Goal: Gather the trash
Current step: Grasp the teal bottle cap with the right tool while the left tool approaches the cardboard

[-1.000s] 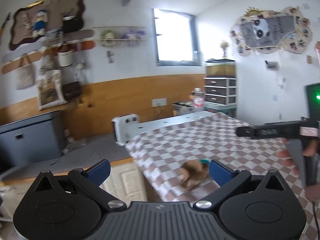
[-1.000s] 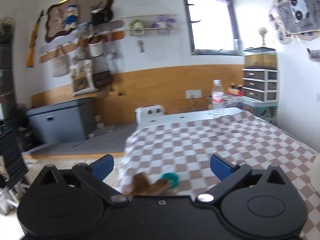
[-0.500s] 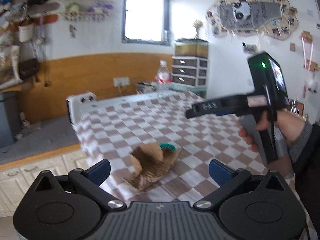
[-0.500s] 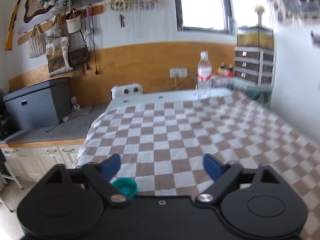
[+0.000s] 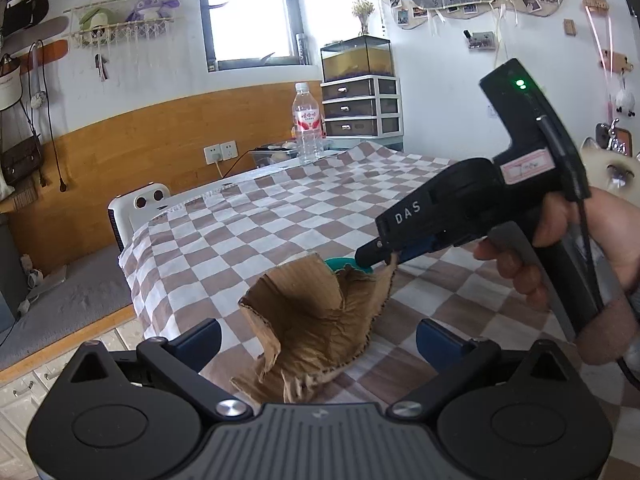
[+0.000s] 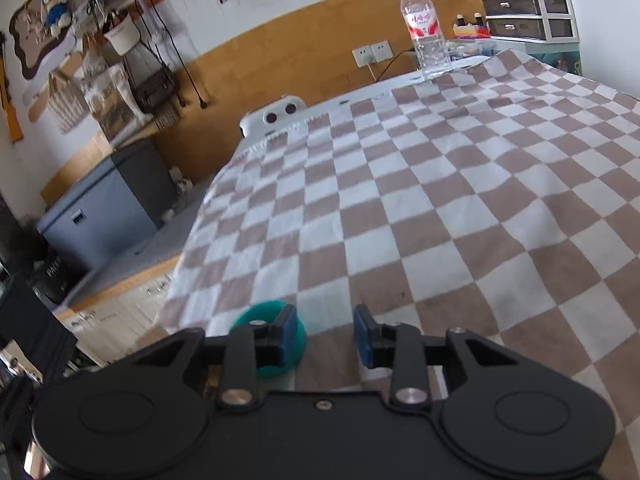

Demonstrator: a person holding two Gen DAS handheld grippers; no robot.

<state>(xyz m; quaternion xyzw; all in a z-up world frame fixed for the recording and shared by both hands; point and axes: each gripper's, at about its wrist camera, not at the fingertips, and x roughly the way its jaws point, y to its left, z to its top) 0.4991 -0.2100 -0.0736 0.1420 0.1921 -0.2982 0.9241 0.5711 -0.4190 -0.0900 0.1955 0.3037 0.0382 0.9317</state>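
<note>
Right claw, just narrowed but gripping nothing, beside torn brown cardboard scrap (left claw wide apart) may miss it.

Black plastic left gripper with blue finger pads, two round discs, silver screws and a ribbed grey panel between them. Matching black right gripper, seen from the left wrist as a pistol-grip body stamped "DAS" in white. Green light, pink label and black cable above that lettering.
</note>
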